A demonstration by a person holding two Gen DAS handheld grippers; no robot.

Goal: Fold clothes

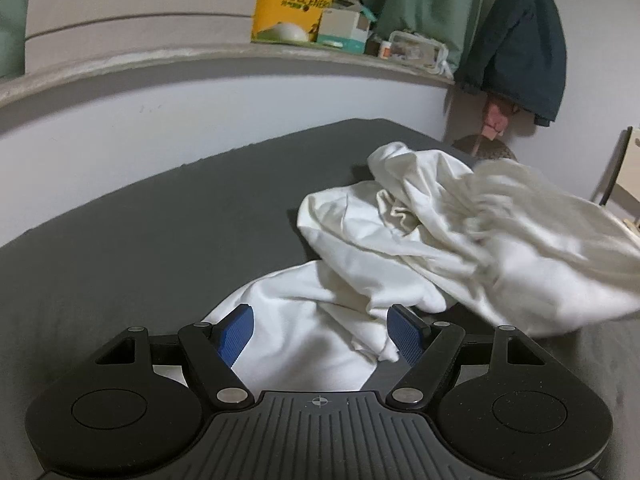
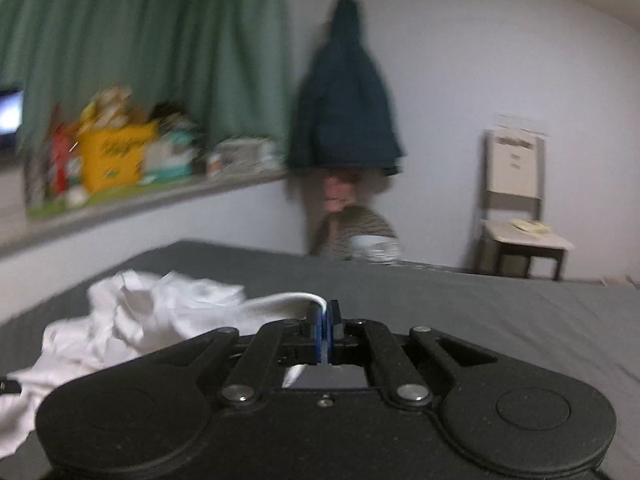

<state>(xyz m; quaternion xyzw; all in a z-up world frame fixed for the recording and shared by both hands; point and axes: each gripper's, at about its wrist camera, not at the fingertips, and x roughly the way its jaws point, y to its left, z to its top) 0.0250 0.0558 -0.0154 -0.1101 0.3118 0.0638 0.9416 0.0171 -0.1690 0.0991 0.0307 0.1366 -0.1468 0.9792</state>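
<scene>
A crumpled white garment (image 1: 384, 240) lies on the dark grey bed (image 1: 140, 240). In the left wrist view its right part is lifted and blurred with motion. My left gripper (image 1: 326, 334) is open, its blue pads on either side of the garment's near end, not pressing on it. In the right wrist view my right gripper (image 2: 325, 320) is shut on an edge of the white garment (image 2: 132, 320), which trails off to the left over the grey bed (image 2: 480, 320).
A ledge (image 1: 160, 60) along the wall holds a yellow box (image 1: 292, 4) and other boxes. A green curtain (image 2: 140, 60) and a dark jacket (image 2: 344, 100) hang at the back. A chair (image 2: 516, 208) stands by the far wall.
</scene>
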